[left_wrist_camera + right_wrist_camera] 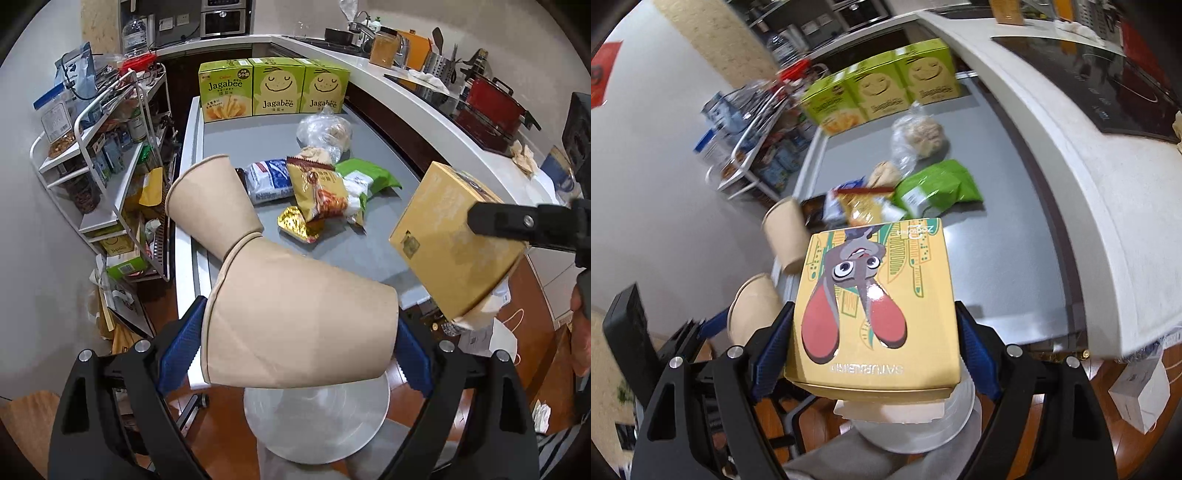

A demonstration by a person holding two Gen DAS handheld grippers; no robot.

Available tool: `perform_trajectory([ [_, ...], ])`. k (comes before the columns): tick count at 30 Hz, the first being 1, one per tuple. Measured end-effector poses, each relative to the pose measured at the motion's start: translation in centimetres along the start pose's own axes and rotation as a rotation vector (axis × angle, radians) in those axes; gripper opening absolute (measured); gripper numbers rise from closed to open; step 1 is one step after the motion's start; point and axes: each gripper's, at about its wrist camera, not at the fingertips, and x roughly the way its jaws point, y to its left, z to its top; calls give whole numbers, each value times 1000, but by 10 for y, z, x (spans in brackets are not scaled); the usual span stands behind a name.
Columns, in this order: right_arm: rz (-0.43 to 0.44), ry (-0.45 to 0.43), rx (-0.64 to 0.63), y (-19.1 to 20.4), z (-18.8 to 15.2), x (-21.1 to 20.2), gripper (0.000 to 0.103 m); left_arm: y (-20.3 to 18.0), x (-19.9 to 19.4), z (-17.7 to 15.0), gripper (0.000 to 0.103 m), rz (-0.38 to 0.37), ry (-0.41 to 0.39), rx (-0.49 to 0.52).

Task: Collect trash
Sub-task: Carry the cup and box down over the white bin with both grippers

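Left gripper: blue pads are clamped on the sides of a tan paper cup, seen at the lower centre of the left wrist view.
Paper cups: the held cup lies on its side, and a second tan cup is nested into it at an angle, its base pointing to the upper left.
Right gripper: its blue pads are pressed against both sides of a yellow cardboard box printed with a cartoon rabbit, shown upside down.
Yellow box: it is held above the grey tabletop; white paper is seen sticking out beneath its near end, and in the left wrist view it appears at the right edge.
Remaining trash: a gold snack bag, a blue-and-white packet, a green pouch and a clear plastic bag are clustered at the middle of the tabletop.
Jagabee boxes: three green boxes are stood in a row at the far end of the tabletop.
White bin: it is seen below both grippers.
Wire rack: it is placed left of the table, crowded with goods.
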Motion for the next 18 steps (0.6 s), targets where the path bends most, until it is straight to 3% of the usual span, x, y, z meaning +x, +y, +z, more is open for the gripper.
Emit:
perform_trajectory([
  [8,20,121,-86,5,-44,4,80,-2,-6,-34,92,1,61,14],
  [18,-8,283,-170,-4,-90,35,80,-3,16,-81,92,-11,200,43],
])
